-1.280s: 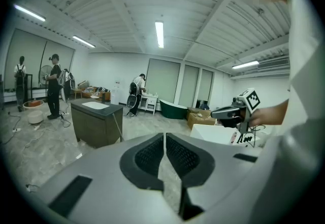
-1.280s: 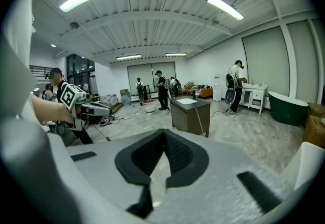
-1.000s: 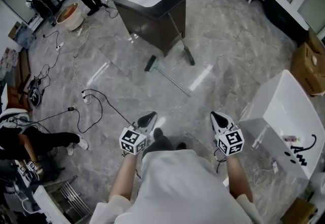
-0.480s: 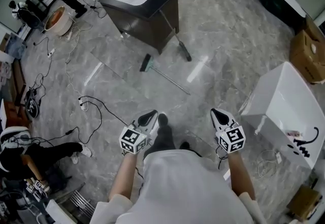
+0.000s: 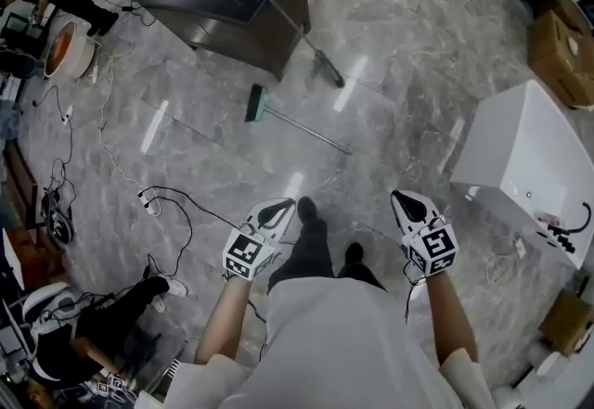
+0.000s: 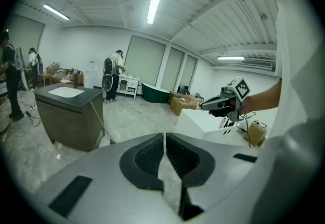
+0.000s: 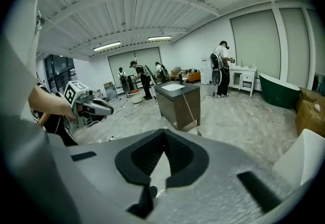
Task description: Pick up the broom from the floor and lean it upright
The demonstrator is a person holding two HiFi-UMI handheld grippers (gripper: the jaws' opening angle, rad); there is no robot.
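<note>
The broom lies flat on the grey marble floor, its green head near the dark cabinet and its thin handle running toward me to the right. My left gripper is shut and empty, held in front of my waist well short of the broom. My right gripper is level with it, also shut with nothing in it. Each gripper view shows the other gripper in the air. The lying broom does not show in either gripper view.
A dark cabinet with a white sink top stands beyond the broom, with a long-handled mop leaning on it. A white tub is at the right, cardboard boxes behind it. Cables trail at the left; people stand by the far wall.
I have walked forward: the cabinet and broom have slid toward the upper left of the head view. Both grippers stay shut and empty in front of me.
</note>
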